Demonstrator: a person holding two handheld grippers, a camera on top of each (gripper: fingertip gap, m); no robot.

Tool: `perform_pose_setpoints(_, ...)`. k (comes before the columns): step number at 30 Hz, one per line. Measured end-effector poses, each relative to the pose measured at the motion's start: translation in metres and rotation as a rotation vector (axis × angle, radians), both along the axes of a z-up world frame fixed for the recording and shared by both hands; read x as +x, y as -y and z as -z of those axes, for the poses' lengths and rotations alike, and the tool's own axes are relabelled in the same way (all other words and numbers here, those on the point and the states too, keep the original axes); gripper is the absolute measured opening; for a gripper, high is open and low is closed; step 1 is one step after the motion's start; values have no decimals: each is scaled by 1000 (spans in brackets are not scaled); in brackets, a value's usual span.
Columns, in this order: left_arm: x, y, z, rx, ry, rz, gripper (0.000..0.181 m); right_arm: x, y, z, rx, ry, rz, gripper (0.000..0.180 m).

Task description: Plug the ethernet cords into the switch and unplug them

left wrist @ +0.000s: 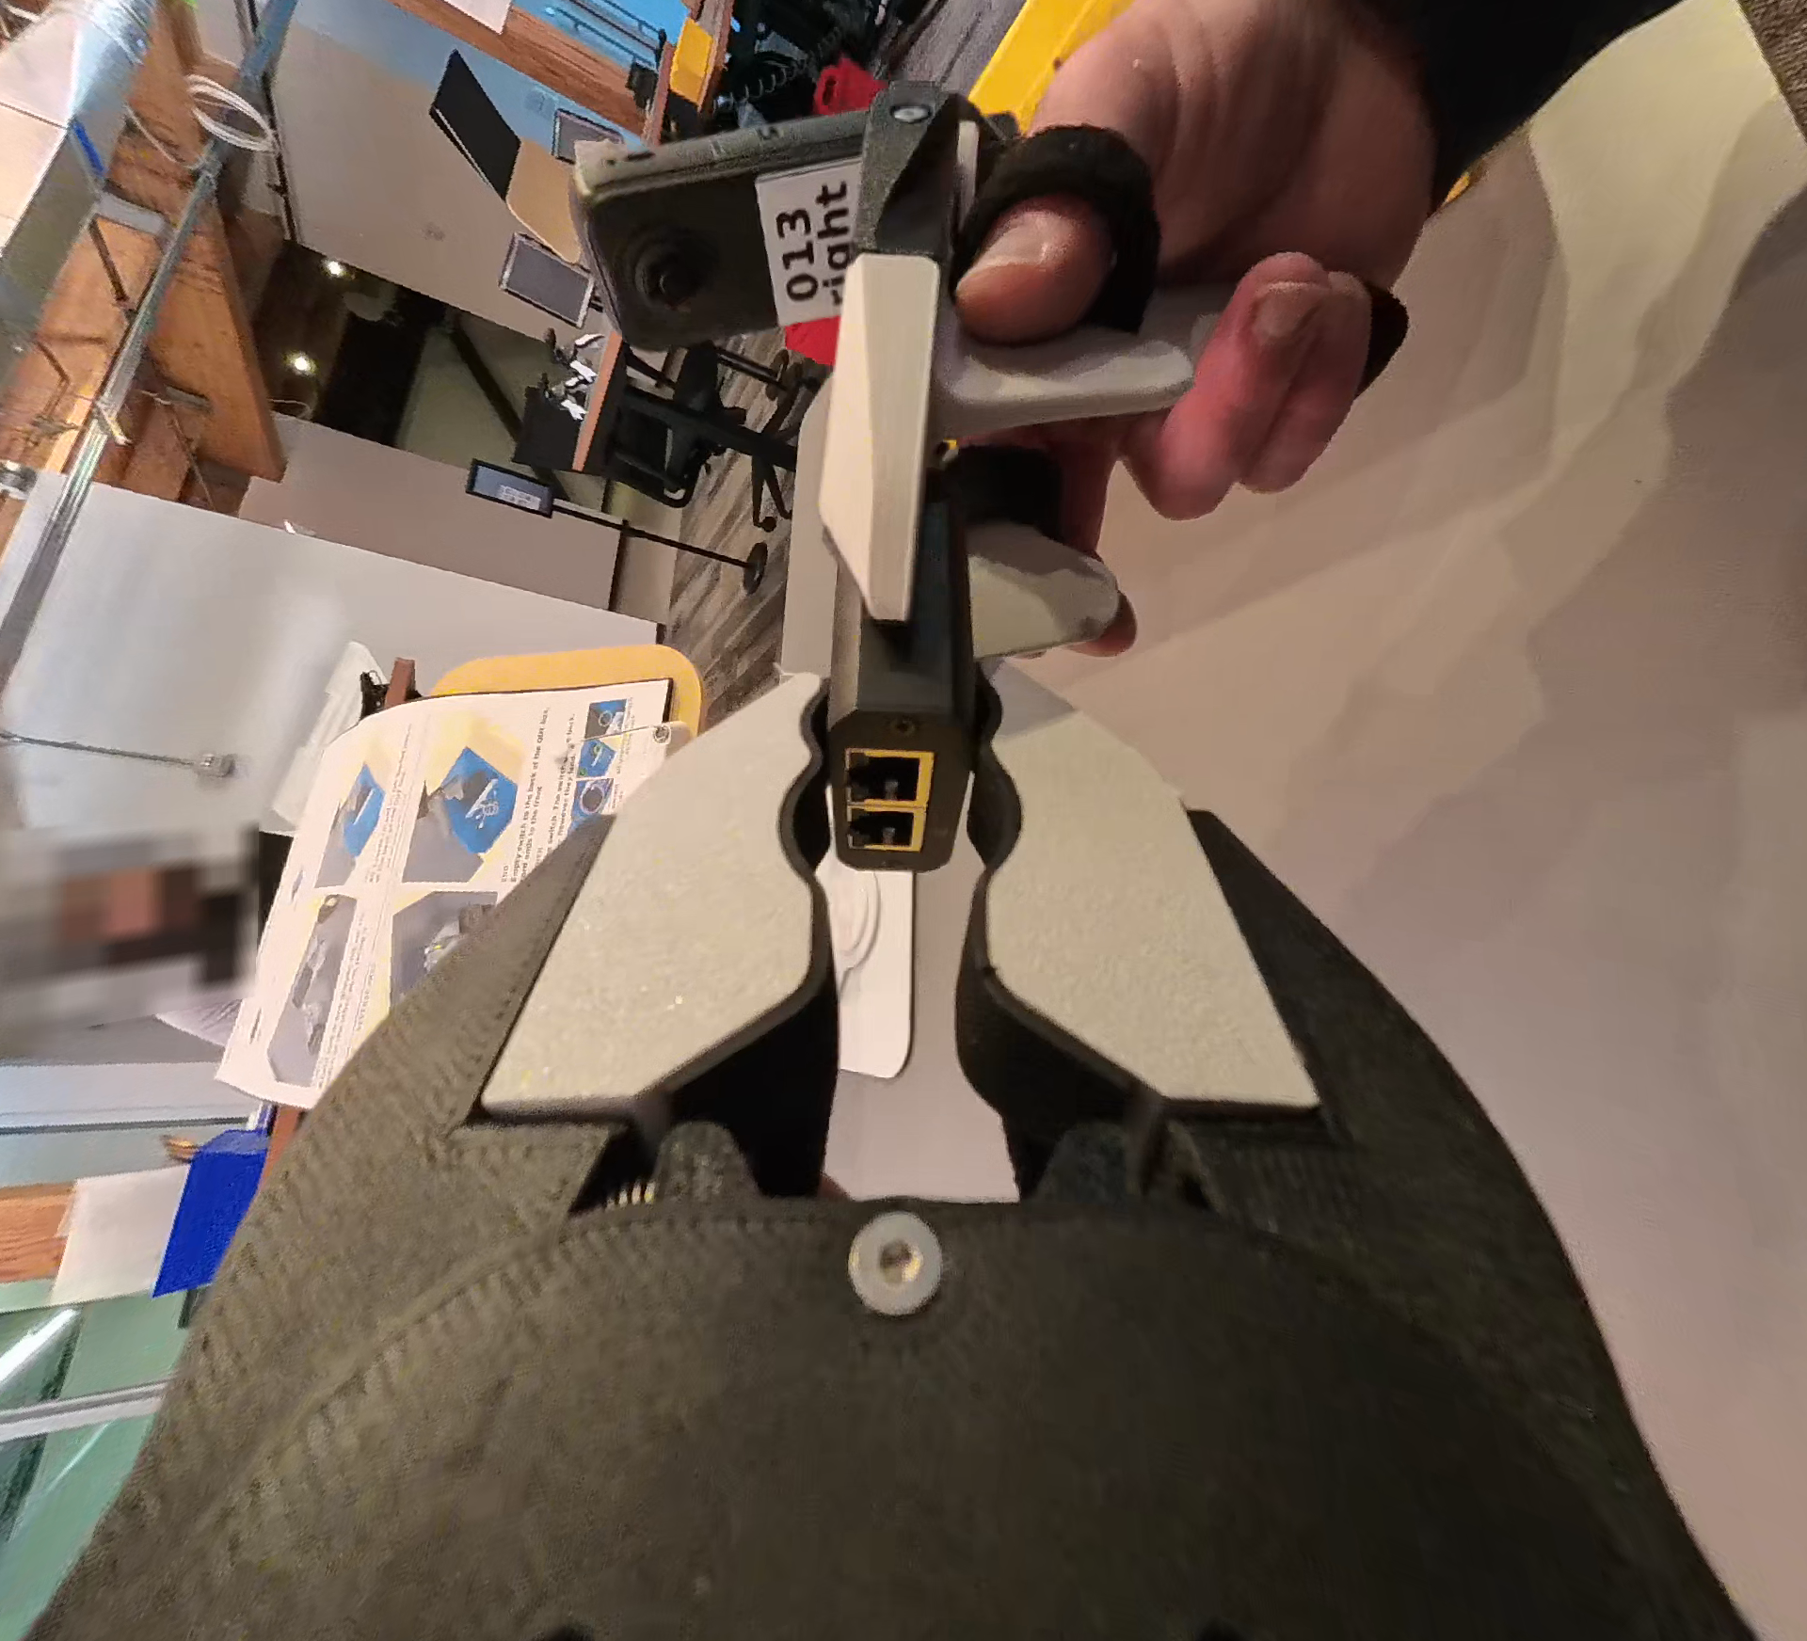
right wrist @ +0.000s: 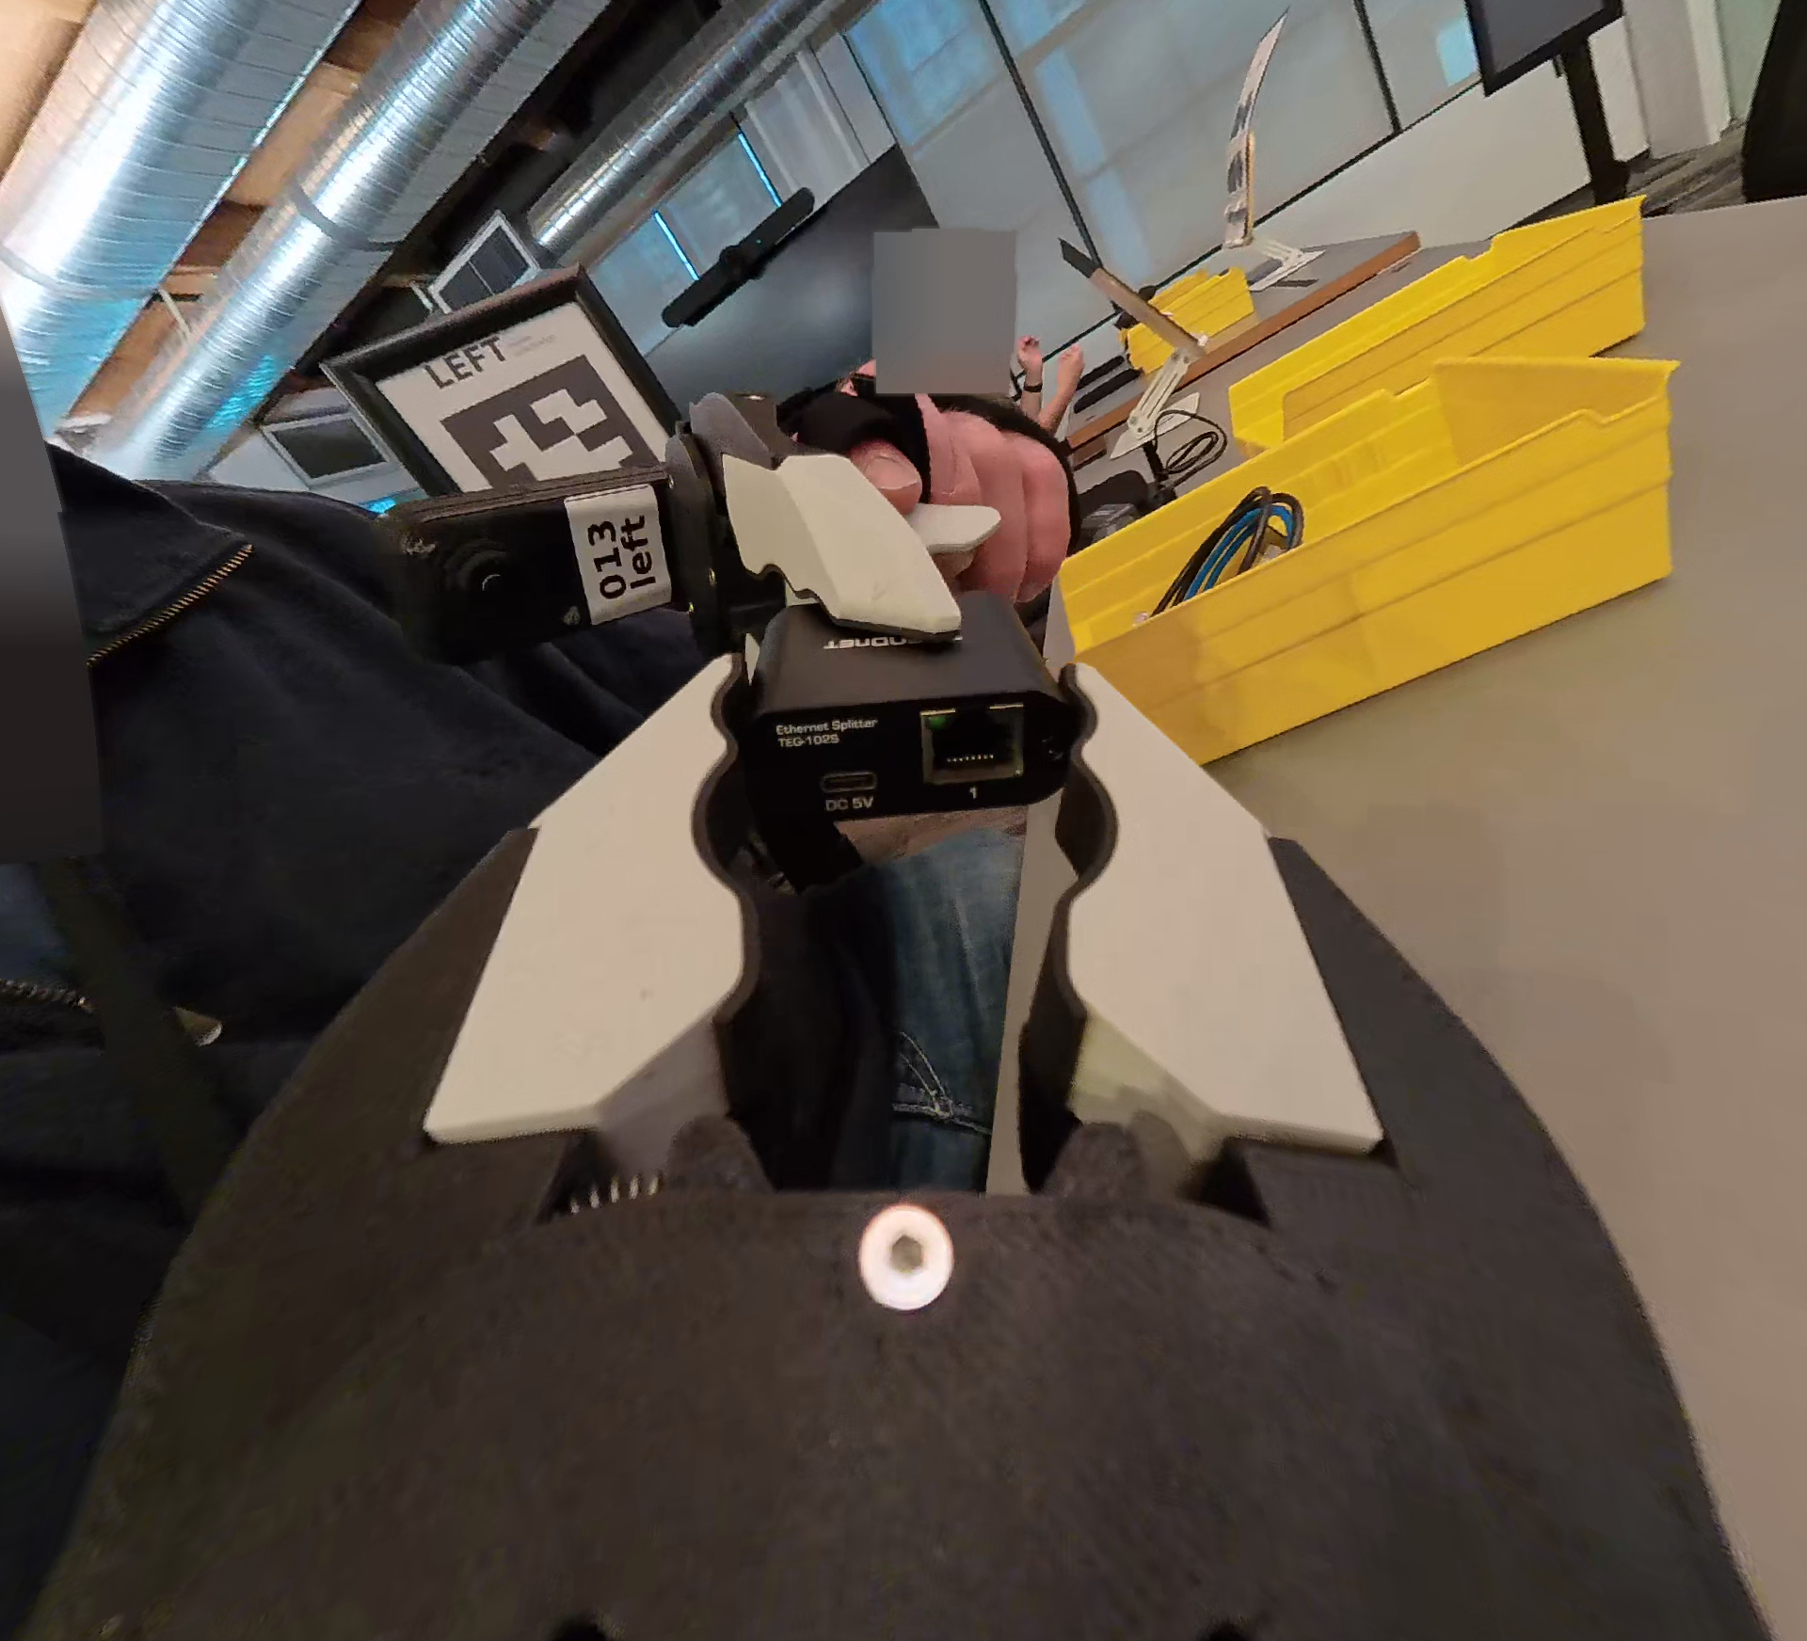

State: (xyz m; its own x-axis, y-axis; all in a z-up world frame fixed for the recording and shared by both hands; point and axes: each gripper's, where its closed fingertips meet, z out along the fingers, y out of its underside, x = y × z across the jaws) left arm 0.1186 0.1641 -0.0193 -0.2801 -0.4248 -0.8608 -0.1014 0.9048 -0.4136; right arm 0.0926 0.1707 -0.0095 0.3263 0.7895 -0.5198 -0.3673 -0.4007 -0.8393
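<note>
The switch (left wrist: 885, 797) is a small black box held in the air between both grippers. My left gripper (left wrist: 895, 714) is shut on its end with two yellow-rimmed ports, both empty. My right gripper (right wrist: 900, 695) is shut on the opposite end of the switch (right wrist: 880, 744), which shows one empty ethernet port and a small power socket. Each gripper also appears beyond the switch in the other's view. The ethernet cords (right wrist: 1232, 548), blue and black, lie coiled in a yellow bin. No cord is plugged in.
Yellow bins (right wrist: 1369, 616) stand on the grey table (right wrist: 1467, 910) to the right. A printed instruction sheet (left wrist: 430, 861) stands at the left. A framed marker card (right wrist: 508, 401) stands behind the left gripper. The person's hand (left wrist: 1252, 225) and dark sleeve are close. The tips of both grippers are at nearly the same place.
</note>
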Motion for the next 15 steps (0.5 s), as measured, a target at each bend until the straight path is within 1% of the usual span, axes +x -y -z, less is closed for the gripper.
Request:
perform_pose_setpoints(4, -1, 1, 2, 27, -8, 16, 24, -3, 1, 3, 15, 57, 3, 62)
perform_pose_setpoints(10, 2, -3, 6, -6, -26, -7, 25, 0, -3, 6, 22, 60, 7, 62)
perform_pose_setpoints(11, 1, -3, 4, -19, -16, -3, 27, 1, -3, 5, 30, 37, 6, 62)
perform_pose_setpoints(13, -1, -5, -4, -54, -3, -9, 43, 6, -2, 0, 64, -17, 9, 61)
perform_pose_setpoints(15, -4, -12, -19, -99, 34, -26, 47, 12, 3, -8, 112, -83, -2, 61)
